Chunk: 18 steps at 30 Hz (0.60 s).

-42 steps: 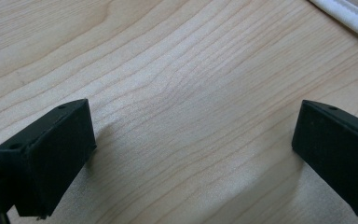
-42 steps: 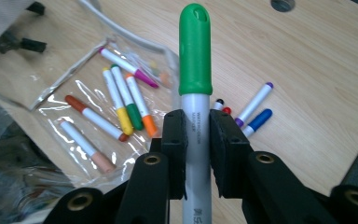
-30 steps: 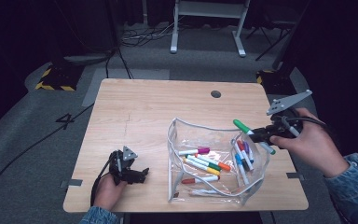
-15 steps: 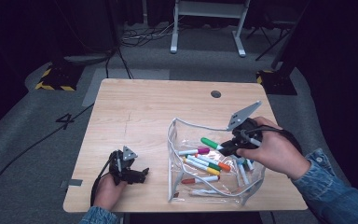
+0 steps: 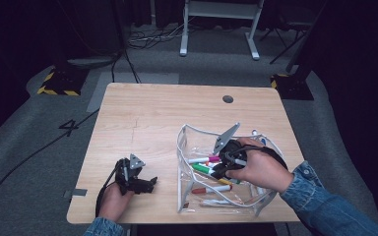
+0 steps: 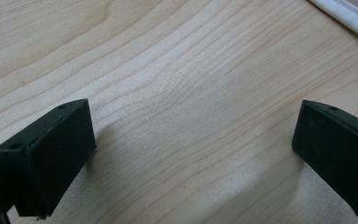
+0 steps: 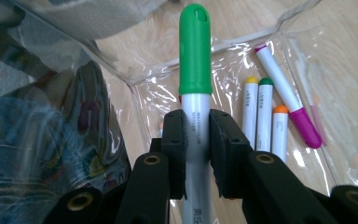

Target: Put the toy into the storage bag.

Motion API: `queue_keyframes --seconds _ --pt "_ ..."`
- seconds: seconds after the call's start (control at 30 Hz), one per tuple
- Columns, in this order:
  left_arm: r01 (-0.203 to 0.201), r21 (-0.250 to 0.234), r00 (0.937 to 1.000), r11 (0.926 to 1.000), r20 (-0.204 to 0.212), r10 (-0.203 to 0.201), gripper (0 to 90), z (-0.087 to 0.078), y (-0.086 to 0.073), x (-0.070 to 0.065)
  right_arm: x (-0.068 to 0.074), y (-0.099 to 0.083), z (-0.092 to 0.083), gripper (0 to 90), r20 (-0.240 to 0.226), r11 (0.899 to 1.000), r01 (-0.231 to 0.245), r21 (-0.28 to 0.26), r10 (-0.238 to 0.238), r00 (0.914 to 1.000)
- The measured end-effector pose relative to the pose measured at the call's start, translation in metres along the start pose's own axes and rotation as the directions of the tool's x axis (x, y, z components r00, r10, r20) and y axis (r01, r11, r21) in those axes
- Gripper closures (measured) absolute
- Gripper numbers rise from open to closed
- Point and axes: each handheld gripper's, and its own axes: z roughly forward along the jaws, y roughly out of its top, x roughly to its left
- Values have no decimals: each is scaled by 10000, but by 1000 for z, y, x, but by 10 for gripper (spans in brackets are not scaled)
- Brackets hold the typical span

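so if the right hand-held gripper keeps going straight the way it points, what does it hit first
Probably the clear pouch. The right hand-held gripper is shut on the green-capped marker, whose cap leads toward the pouch's clear wall and floor, left of the loose markers. Depth is hard to judge.

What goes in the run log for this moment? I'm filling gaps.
right gripper: shut on green-capped marker | marker: inside clear pouch | left gripper: open, over table

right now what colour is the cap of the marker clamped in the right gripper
Green cap on a white-barrelled marker; the right gripper view shows it best.
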Motion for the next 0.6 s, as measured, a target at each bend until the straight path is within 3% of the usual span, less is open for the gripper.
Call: queue_keyframes --seconds 0.27,0.6 --pt "-3 5 10000 10000 37 3 0 0 0 0 -2 -8 22 771 -176 9963 262 823 -248 9995" --pt "-1 11 10000 10000 30 1 0 0 0 0 2 -14 41 770 -706 9802 844 1791 -728 9948"
